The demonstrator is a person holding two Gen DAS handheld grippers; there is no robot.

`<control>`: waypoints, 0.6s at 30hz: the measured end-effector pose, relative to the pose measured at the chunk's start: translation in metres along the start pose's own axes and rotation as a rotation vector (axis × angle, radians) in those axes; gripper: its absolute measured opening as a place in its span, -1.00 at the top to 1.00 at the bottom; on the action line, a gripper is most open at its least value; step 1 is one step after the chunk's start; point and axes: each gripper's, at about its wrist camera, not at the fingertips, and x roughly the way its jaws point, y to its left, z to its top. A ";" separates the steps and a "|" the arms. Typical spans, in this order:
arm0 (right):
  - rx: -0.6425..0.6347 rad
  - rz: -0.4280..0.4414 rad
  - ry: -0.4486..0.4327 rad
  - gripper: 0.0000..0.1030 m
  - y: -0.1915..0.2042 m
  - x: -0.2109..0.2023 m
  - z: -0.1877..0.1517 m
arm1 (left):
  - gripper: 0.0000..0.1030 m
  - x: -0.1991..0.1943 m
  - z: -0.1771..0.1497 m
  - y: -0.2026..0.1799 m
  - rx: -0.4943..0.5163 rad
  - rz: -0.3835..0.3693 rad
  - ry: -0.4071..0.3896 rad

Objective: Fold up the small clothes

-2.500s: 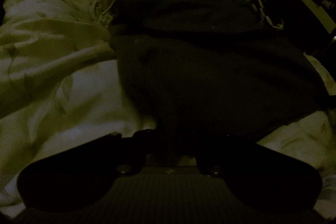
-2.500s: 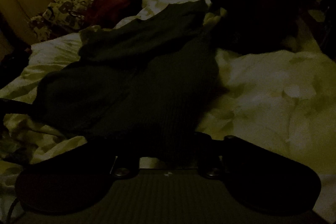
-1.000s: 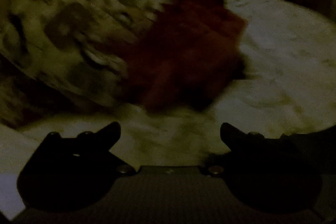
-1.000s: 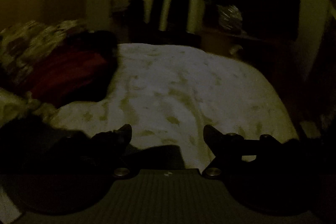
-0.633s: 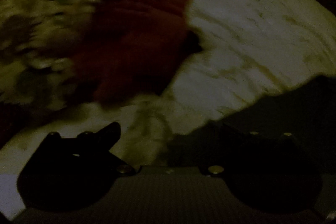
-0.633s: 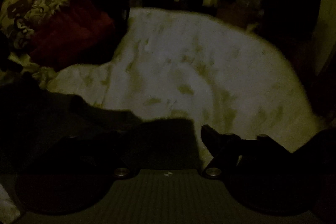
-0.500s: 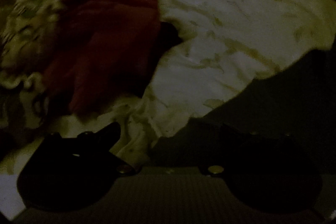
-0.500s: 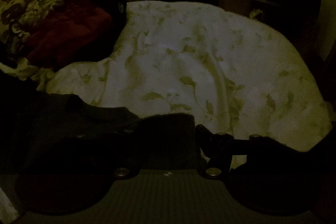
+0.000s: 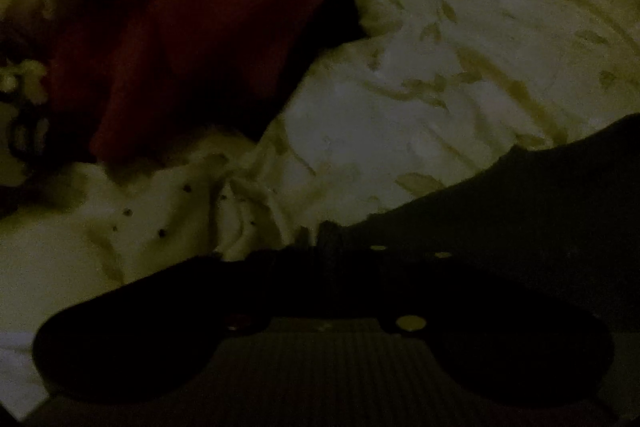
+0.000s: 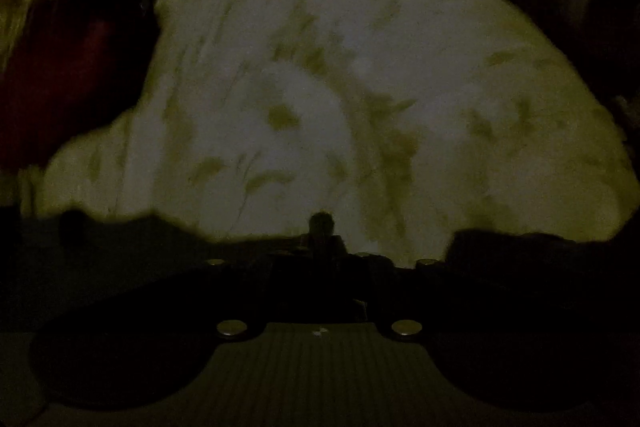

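- Left wrist view: I see the dark, matte knit garment (image 9: 532,211) lying flat on the pale leaf-print bedcover (image 9: 420,99), its edge at my left gripper (image 9: 320,247).
- Both jaws have just been closing; dimness hides whether either grips cloth.
- My right gripper (image 10: 320,247) sits at the garment's far edge.
- A crumpled red cloth (image 9: 192,27) lies beyond.

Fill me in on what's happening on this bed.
A person with a hand-held gripper in each hand is folding a dark garment on a leaf-print bedspread. Both the left hand-held gripper and the right hand-held gripper have just been closing at the garment's far edge; it is too dark to confirm a grip. A red cloth lies beyond.
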 end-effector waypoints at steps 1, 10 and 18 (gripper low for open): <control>-0.011 -0.012 -0.009 0.23 0.003 -0.003 -0.001 | -0.50 -0.006 0.000 -0.002 0.001 0.042 -0.008; 0.026 0.145 -0.167 -1.00 -0.004 -0.088 -0.006 | -1.00 -0.139 -0.039 -0.046 0.151 0.072 -0.307; 0.162 0.400 -0.011 -1.00 -0.035 -0.108 -0.008 | -0.91 -0.190 -0.143 -0.212 0.438 -0.101 -0.405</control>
